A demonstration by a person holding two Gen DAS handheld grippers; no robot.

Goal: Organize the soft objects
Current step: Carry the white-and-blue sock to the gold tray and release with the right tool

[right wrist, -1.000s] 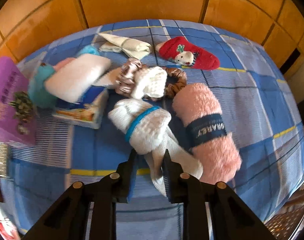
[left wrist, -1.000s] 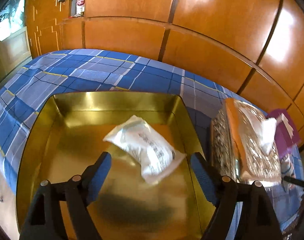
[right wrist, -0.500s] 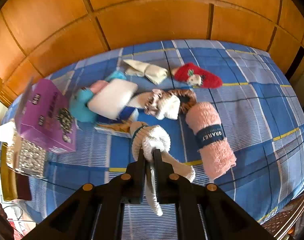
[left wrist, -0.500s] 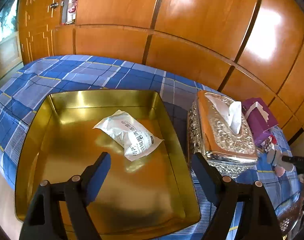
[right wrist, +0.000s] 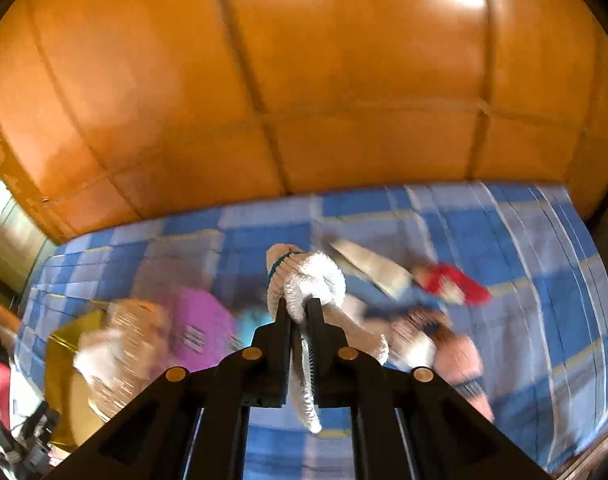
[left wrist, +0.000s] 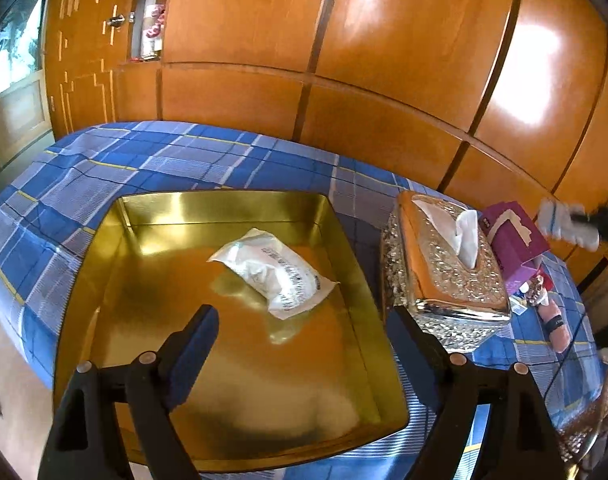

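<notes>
My right gripper [right wrist: 299, 306] is shut on a white sock with a blue band [right wrist: 308, 276] and holds it in the air above the bed; it also shows blurred at the far right of the left wrist view [left wrist: 568, 226]. My left gripper [left wrist: 304, 332] is open and empty above the gold tray [left wrist: 151, 208], which holds a white plastic packet [left wrist: 275, 272]. A red stocking [right wrist: 460, 286], a pink rolled towel [right wrist: 464, 360] and other soft items lie blurred on the blue checked bedspread [right wrist: 544, 280].
A silver tissue box [left wrist: 444, 276] stands right of the tray, with a purple box [left wrist: 512, 240] behind it. Orange wooden wardrobe panels [left wrist: 344, 60] run along the bed's far side. The tray [right wrist: 67, 360] and tissue box [right wrist: 131, 340] show at the lower left of the right wrist view.
My right gripper has lifted the white sock off the bed and swung left and up. My left gripper has drawn back from the tray, still open.
</notes>
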